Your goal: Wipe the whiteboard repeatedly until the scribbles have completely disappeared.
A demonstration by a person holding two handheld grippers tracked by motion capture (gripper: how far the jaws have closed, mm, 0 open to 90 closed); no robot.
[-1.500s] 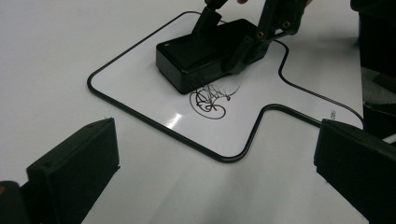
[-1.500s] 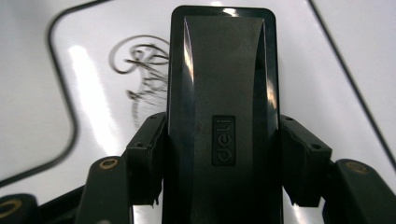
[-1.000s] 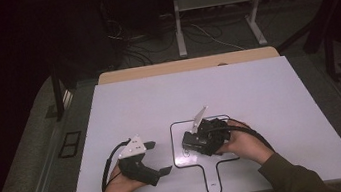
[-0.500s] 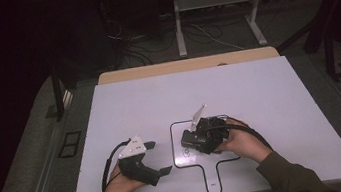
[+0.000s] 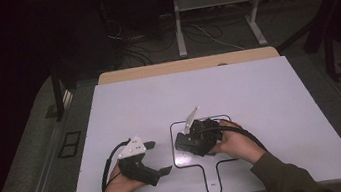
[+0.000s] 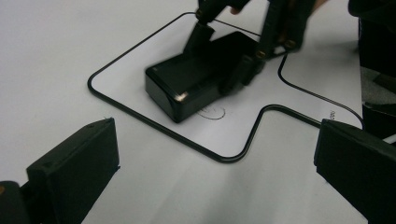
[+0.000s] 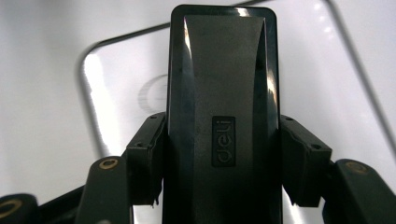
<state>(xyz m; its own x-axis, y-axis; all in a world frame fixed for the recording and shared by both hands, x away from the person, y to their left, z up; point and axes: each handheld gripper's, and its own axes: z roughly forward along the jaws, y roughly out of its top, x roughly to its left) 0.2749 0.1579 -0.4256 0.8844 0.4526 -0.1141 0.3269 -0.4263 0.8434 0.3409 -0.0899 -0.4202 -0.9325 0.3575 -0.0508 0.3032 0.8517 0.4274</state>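
1. White table (image 5: 272,112): black outline (image 5: 177,140) drawn near front edge, about mid-width.
2. Black box (image 7: 223,93) lying inside outline, long axis running straight out along R gripper (image 5: 200,140) jaws.
3. R gripper clamped on box's long sides; nearer hand.
4. L gripper (image 5: 159,157) gaping, holding nothing, beside outline toward left edge.

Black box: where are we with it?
Done: the black box sits inside the outlined mat area, and the right tool is clamped on its sides. In hand: that grip. Left: lifting or moving it; the left tool waits open beside the outline.
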